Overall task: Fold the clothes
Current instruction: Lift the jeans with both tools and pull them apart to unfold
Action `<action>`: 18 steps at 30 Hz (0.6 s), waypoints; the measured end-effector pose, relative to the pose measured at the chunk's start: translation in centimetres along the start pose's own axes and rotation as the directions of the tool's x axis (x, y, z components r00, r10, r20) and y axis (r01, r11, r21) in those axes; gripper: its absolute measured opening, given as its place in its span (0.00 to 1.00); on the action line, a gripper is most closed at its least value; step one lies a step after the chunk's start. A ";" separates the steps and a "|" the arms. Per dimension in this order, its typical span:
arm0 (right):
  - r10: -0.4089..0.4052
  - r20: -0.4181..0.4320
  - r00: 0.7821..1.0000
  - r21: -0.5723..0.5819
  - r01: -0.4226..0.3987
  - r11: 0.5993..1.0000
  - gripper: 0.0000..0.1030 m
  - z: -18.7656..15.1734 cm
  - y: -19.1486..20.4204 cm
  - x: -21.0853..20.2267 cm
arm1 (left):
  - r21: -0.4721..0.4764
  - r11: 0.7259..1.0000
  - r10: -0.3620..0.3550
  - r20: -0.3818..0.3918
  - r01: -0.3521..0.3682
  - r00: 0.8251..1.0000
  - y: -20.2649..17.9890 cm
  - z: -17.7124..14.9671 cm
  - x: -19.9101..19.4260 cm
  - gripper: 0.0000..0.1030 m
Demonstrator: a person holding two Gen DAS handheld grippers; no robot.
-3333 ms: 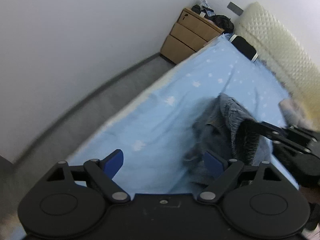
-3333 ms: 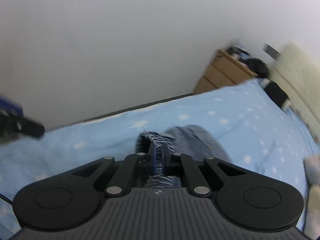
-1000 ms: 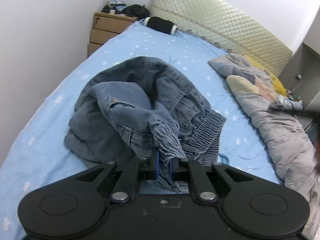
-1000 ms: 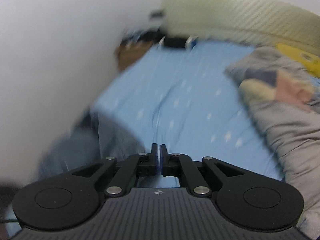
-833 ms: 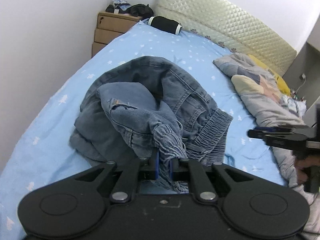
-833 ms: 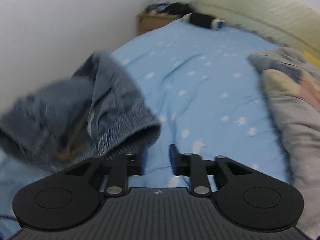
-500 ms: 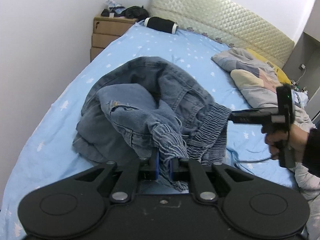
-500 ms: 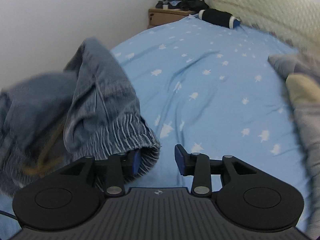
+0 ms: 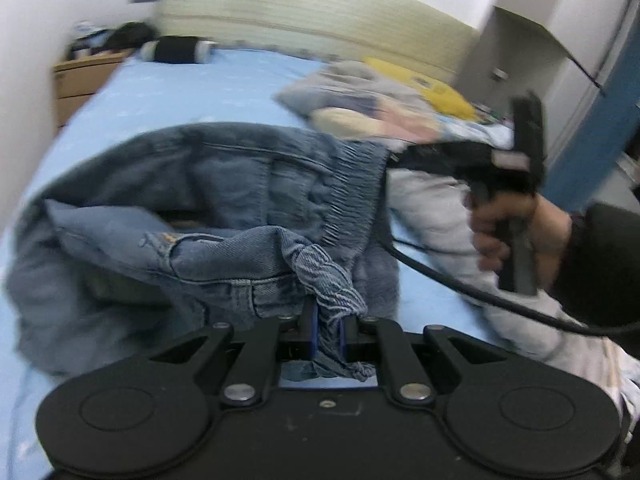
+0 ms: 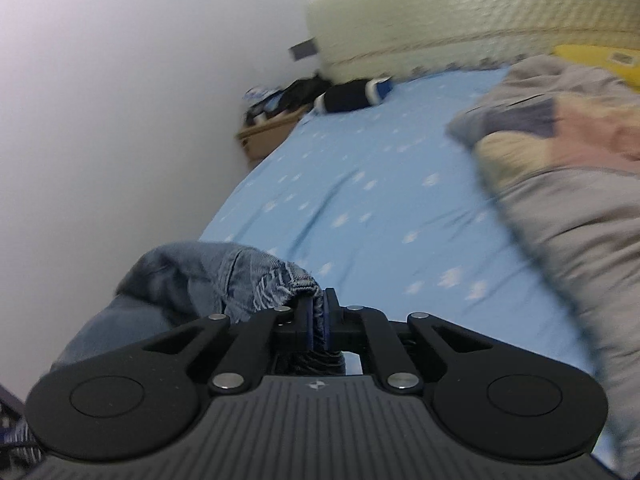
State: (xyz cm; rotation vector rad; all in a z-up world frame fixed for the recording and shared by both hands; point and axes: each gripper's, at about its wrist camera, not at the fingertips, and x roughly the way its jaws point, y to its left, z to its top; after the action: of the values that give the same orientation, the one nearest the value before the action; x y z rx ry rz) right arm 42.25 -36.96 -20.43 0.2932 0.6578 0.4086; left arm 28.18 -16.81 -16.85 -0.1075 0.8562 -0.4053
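A pair of blue denim jeans [image 9: 224,200] hangs bunched above the blue bed sheet [image 9: 192,92]. My left gripper [image 9: 328,332] is shut on a frayed edge of the jeans. My right gripper [image 10: 317,320] is shut on the elastic waistband of the jeans [image 10: 224,276]. In the left wrist view the right gripper [image 9: 394,158] shows at the right, gripping the waistband, held by a hand. The jeans are stretched between the two grippers.
A grey patterned quilt [image 10: 560,168] lies along the right side of the bed. A black bolster [image 10: 352,98] lies by the padded headboard [image 10: 480,8]. A wooden nightstand [image 9: 80,76] stands at the far left by the white wall. A black cable [image 9: 460,284] trails from the right gripper.
My right gripper has closed on the jeans' waistband and lifted it up and to the right. My left gripper has kept its hold. Both views are blurred by motion.
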 end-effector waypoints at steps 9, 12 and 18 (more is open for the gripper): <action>-0.134 -0.085 0.987 0.024 0.137 0.990 0.04 0.3 -11.6 -1.1 | 0.060 0.992 -0.103 -0.089 0.109 0.991 -10.1 -0.8 10.0 0.09; -0.154 -0.182 0.971 0.050 0.166 0.985 0.06 -1.5 -14.3 0.0 | 0.031 0.994 -0.096 -0.126 0.101 0.987 -11.4 -1.4 12.7 0.10; -0.206 -0.234 0.950 0.001 0.212 0.977 0.07 -3.7 -14.5 -3.0 | -0.003 0.998 -0.065 -0.186 0.066 0.980 -11.1 -2.0 14.4 0.20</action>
State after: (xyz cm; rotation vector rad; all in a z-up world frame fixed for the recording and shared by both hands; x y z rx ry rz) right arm 41.67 -50.54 -27.26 0.1991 0.9164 0.2319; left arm 31.68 -32.48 -25.62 -0.0954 1.0386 -0.4839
